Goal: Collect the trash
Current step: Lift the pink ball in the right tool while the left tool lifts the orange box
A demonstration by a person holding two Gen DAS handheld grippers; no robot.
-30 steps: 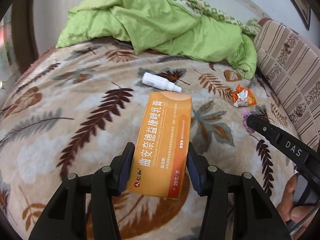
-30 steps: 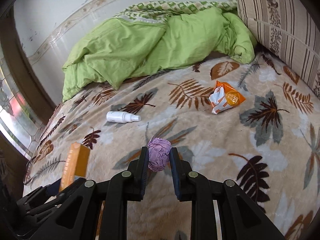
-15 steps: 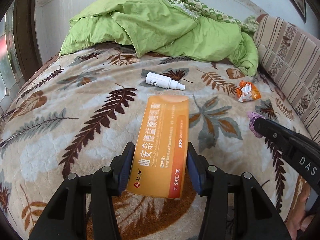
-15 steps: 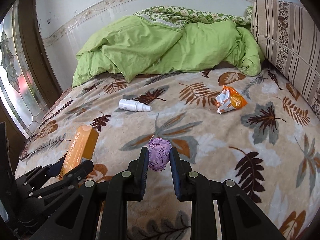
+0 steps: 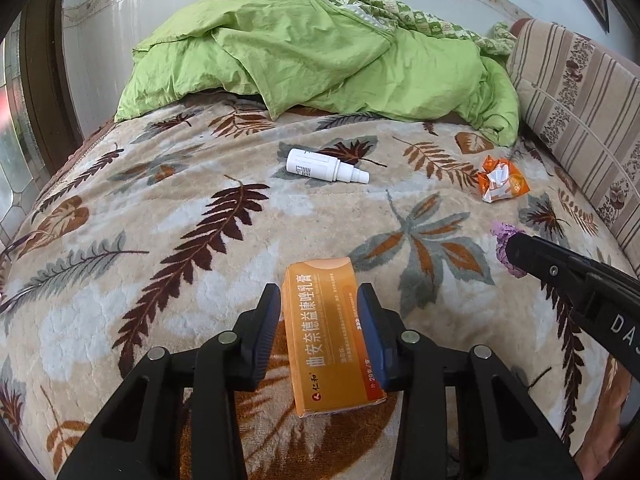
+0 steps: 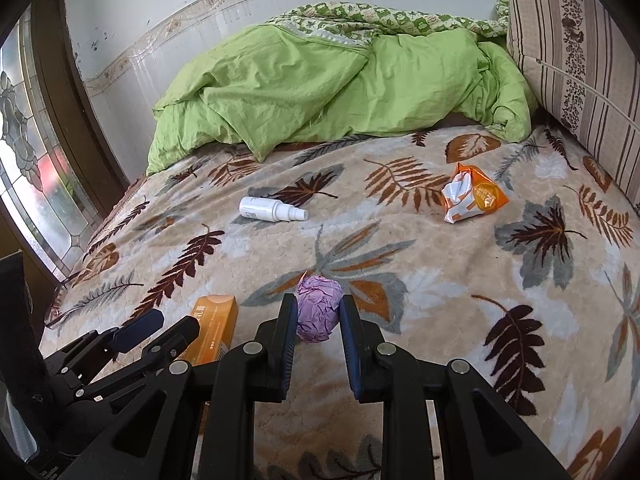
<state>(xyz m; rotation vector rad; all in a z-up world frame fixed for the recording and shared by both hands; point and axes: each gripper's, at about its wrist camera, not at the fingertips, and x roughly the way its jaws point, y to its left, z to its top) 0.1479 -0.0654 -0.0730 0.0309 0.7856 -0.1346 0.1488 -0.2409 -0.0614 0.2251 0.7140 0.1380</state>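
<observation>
Left gripper [image 5: 318, 328] fingers closing on orange box [image 5: 330, 336], pads at both long sides. Right gripper [image 6: 318, 322] squeezing purple paper ball [image 6: 319, 307]. Both on bed blanket [image 5: 200, 208]. Step: grabbing trash. Next, likely: finish squeeze, lift both. White bottle [image 5: 326, 166], orange wrapper [image 5: 502, 179] left.

The left black two-finger tongs [image 5: 318, 334] tilt downward, jaws closing around an orange cardboard box [image 5: 332, 340]. The right black tongs [image 6: 318, 334], also angled down, clamp a crumpled purple paper ball [image 6: 319, 312].
</observation>
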